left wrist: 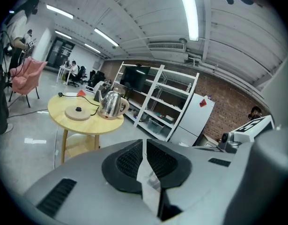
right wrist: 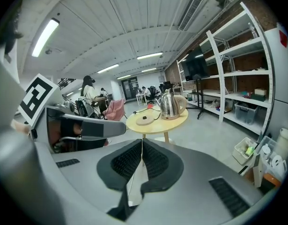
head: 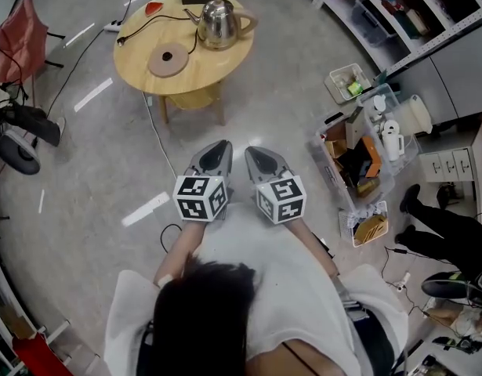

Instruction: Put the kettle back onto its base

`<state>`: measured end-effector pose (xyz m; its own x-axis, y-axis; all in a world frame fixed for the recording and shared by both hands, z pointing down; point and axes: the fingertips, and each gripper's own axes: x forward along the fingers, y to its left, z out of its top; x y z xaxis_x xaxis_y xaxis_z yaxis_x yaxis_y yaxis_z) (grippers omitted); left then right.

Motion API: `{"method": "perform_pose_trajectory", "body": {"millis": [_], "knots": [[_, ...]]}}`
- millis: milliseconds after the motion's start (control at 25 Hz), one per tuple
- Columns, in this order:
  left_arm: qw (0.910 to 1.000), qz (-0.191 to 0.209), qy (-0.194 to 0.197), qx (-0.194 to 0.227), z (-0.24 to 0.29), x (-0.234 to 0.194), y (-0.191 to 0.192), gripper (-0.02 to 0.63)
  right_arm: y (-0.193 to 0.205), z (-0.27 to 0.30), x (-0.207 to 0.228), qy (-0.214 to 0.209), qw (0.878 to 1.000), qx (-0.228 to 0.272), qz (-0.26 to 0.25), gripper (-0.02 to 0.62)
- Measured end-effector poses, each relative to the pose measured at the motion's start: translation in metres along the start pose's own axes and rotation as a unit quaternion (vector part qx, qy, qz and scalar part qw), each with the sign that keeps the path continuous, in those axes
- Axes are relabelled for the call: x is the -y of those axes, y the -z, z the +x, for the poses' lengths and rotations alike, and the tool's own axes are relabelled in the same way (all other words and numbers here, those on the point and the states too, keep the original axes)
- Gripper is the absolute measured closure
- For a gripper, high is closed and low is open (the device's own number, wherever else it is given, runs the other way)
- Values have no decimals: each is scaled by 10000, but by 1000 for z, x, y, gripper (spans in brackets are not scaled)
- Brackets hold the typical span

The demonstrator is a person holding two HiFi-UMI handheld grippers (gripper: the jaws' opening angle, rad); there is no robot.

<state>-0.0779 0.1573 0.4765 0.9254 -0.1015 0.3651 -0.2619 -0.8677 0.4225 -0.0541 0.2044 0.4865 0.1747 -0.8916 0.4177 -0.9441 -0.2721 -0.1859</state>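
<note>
Base (head: 168, 59): on the round table (head: 135, 73), near its front edge.
Kettle (head: 219, 23): upright by the table's right edge, apart from the base.
Left gripper (head: 222, 146): jaws together, holding nothing.
Right gripper (head: 251, 153): jaws together, holding nothing.
Floor (head: 107, 155): bare stretch between table and grippers.

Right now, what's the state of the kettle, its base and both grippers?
kettle: upright on the round table, off its base.
base: bare, on the table beside the kettle.
left gripper: shut, empty, short of the table.
right gripper: shut, empty, short of the table.
</note>
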Motion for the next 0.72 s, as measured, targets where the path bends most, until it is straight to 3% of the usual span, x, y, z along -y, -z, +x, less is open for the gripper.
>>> {"method": "perform_pose_trajectory", "body": {"millis": [720], "knots": [[9997, 142, 195, -97, 54, -71, -65, 560, -50, 93, 18, 122, 9996, 42, 260, 569]]}}
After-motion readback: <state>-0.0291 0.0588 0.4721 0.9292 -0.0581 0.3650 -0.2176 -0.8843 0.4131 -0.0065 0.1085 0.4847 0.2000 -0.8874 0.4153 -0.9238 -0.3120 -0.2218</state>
